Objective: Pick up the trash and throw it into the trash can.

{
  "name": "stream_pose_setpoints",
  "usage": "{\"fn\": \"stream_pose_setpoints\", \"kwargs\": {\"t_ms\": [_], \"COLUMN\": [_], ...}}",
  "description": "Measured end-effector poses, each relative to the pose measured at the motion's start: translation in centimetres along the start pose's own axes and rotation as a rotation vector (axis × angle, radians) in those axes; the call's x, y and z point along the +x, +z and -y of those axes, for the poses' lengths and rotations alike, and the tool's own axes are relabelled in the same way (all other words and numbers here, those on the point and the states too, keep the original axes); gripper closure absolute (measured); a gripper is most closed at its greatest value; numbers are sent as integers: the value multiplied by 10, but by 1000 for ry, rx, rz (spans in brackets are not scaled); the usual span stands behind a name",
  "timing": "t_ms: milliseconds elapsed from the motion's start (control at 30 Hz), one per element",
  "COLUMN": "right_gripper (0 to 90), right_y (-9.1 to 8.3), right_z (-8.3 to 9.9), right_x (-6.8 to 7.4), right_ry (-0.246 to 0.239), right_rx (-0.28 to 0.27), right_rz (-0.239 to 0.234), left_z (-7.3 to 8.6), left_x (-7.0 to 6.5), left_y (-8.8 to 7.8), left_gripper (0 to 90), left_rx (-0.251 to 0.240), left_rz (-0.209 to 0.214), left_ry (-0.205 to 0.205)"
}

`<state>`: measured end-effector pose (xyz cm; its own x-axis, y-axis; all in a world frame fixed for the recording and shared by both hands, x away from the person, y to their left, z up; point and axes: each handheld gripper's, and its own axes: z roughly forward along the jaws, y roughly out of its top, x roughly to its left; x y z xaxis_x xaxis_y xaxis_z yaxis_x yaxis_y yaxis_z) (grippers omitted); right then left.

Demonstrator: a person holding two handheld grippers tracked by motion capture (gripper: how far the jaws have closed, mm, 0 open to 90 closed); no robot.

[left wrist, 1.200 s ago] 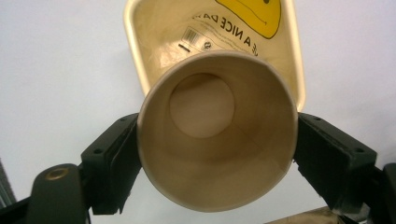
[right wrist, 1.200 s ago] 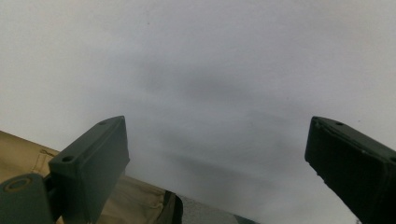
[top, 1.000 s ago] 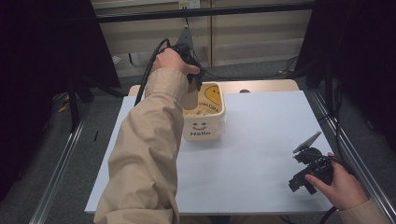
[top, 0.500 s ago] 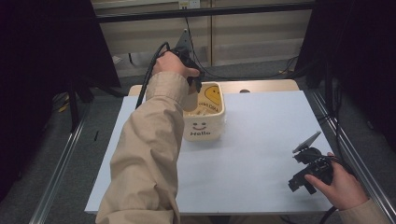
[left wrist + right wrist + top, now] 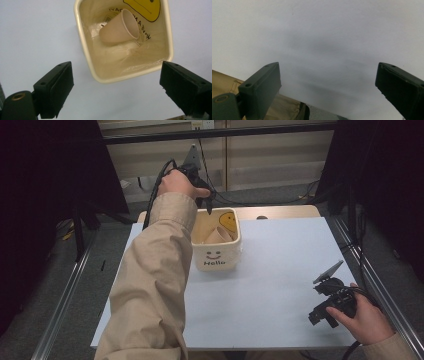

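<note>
Left claw held high over the far rim of the bin, at about 12 o'clock of it, pointing down. In the left gripper view the claw is released, jaws wide apart, nothing between them. Bin is cream, square-ish, with a smiley and "Hello" on its near wall; it stands on the white surface toward the far side, left of centre. Inside it a paper cup lies tipped on its side, mouth toward 3 o'clock in the left gripper view, on what looks like a clear plastic liner, hard to be sure. Same cup shows in the high view.

Right claw sits low at 4 o'clock of the surface, held in the right hand, well apart from the bin. In the right gripper view the claw is released, jaws spread, bare surface beyond. A beige sleeve shows at 8 o'clock there.
</note>
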<state>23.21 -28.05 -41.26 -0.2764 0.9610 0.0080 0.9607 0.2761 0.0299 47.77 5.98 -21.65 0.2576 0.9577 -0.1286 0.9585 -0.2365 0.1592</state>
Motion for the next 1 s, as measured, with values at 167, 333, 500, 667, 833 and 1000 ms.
{"fn": "stream_pose_setpoints", "kwargs": {"t_ms": [167, 333, 500, 667, 833, 1000], "right_gripper": [61, 61, 61, 61, 60, 61], "right_y": [0, 0, -1, -2, -1, -1], "right_z": [0, -1, -1, -1, -1, -2], "right_x": [0, 0, 2, 3, 2, 2], "right_ry": [-2, -5, -6, -5, -16, -17], "right_rx": [-1, -6, -6, -9, -14, -12], "right_rz": [0, 2, -3, -3, 0, 4], "left_z": [2, 5, 8, 10, 13, 19], "left_x": [-2, -5, -6, -2, 2, 10], "left_y": [-24, -48, -65, -70, -68, -68], "left_gripper": [107, 97, 92, 92, 91, 87], "left_rx": [-10, -25, -31, -35, -39, -39], "left_rz": [-8, -11, -20, -18, -27, -20], "left_ry": [4, 12, 14, 10, 4, -5]}}
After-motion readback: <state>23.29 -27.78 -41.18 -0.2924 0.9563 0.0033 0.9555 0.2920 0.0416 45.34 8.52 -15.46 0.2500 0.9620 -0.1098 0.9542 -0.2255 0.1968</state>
